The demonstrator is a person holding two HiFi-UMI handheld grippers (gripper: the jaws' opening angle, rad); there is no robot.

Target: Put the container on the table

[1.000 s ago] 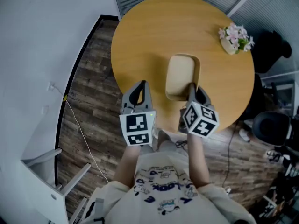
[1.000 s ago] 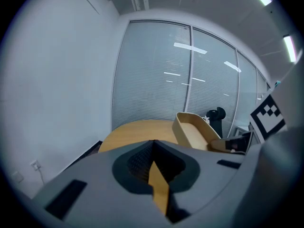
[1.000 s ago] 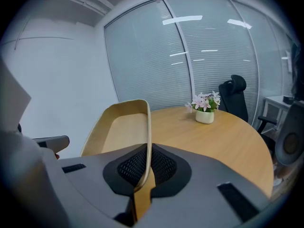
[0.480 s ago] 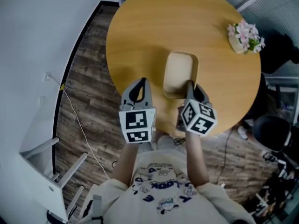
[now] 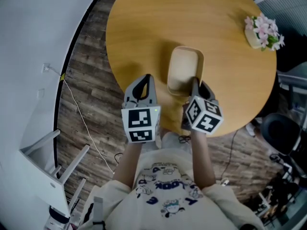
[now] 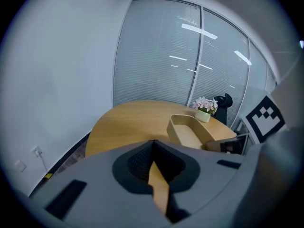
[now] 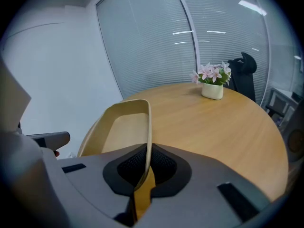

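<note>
Two grippers show in the head view. The right gripper (image 5: 195, 85) is pinched tight on the near rim of the container (image 5: 184, 68). The container is at the near side of the round desk (image 5: 139, 28), on it or just above. The left gripper (image 5: 144, 81) is closed and holds nothing. To do this well, hold the container flat, feel its bottom touch the desk, then let go slowly. Only the right gripper view shows the thin rim between the jaws. Only the head view shows the desk's edge close by.
</note>
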